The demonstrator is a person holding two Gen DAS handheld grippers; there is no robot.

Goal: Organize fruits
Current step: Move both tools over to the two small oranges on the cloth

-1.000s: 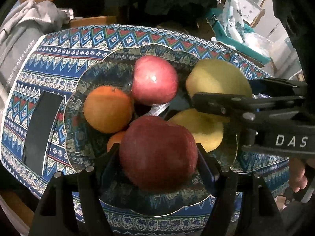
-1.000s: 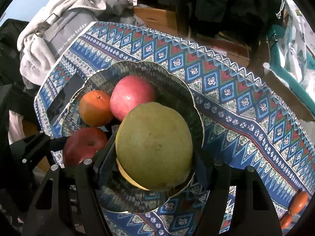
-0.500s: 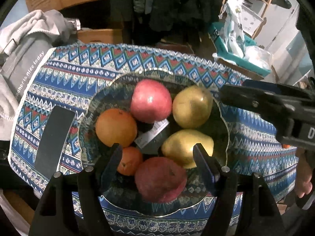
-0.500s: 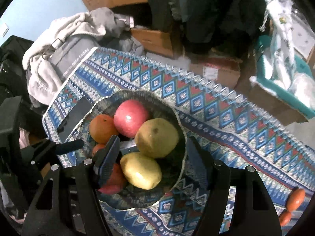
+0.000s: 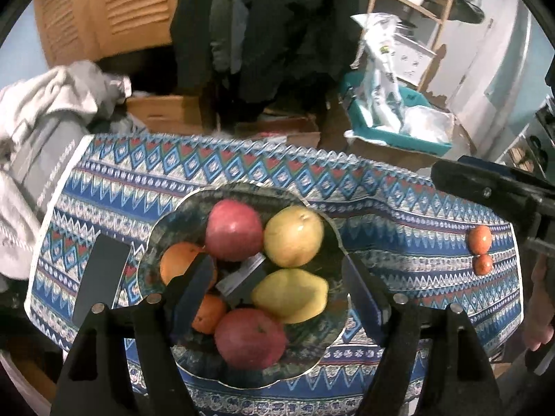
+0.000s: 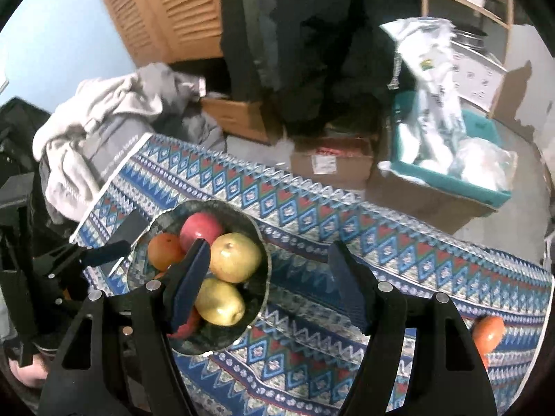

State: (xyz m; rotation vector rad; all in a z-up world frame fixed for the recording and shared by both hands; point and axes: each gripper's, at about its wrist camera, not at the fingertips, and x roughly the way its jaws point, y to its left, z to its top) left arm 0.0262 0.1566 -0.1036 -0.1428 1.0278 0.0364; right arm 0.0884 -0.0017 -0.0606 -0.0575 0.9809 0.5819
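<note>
On patterned cloth (image 5: 242, 170): scalloped bowl (image 5: 163, 228) holding two apples, two pears, two oranges; left gripper (image 5: 277, 287) and right gripper (image 6: 267, 277) gape empty, the left's jaws just widened.

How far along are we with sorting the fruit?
Done: the bowl holds two apples, two pears and two oranges. In hand: nothing; the left gripper and right gripper are both open and empty above the table. Left: two small orange fruits sit on the cloth near its right edge, outside the bowl.
</note>
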